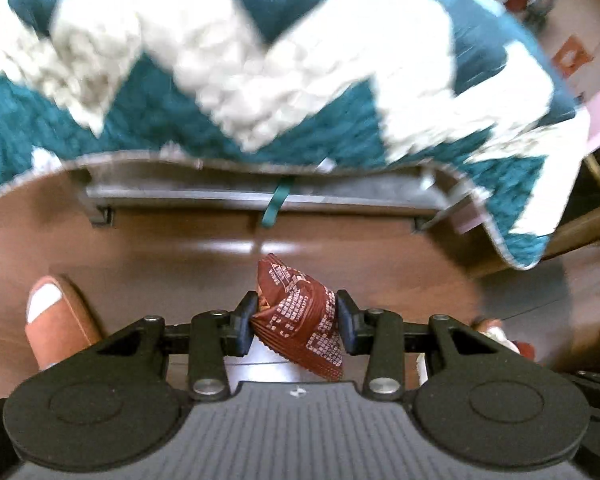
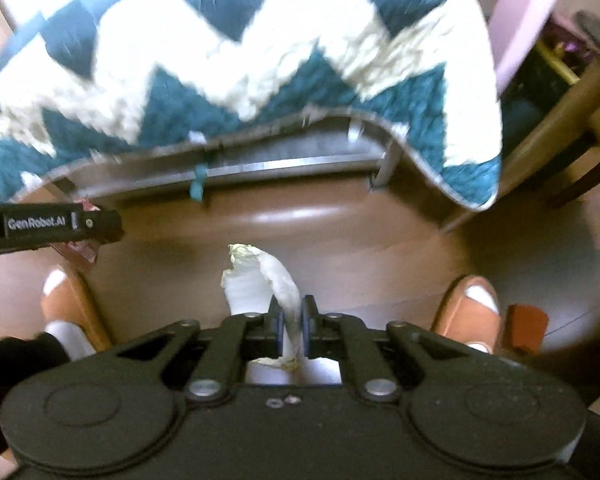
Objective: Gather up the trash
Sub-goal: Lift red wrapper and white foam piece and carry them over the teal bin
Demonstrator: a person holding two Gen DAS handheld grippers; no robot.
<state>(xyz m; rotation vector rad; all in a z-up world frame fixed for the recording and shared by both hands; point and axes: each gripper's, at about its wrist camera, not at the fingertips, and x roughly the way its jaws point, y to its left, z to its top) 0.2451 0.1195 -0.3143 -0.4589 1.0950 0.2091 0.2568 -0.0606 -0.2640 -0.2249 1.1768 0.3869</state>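
Trash is in hand on both sides: the left gripper [image 1: 296,314] is clamped on a crumpled reddish-brown foil snack wrapper with white print [image 1: 300,316], its pads pressing the wrapper from either side, and the right gripper [image 2: 289,322] is pinched narrowly on a crumpled white tissue [image 2: 260,276] that sticks up between its fingers. Both pieces hang clear of the glossy brown wooden floor [image 1: 160,252], so the picking-up part looks done for these two items. What seems left is dropping them somewhere, and no bin or bag shows in either view, so I cannot tell where they are meant to go. One small reddish-brown block-like object [image 2: 526,330] lies on the floor near the person's right foot; whether it is more trash is unclear. The room is a living space: a shaggy teal and cream zigzag rug [image 1: 260,80] with one edge lifted over a grey metal rail [image 1: 252,196], tan slippers over white socks [image 2: 474,308], and pale wooden furniture legs [image 2: 560,128] at the right.
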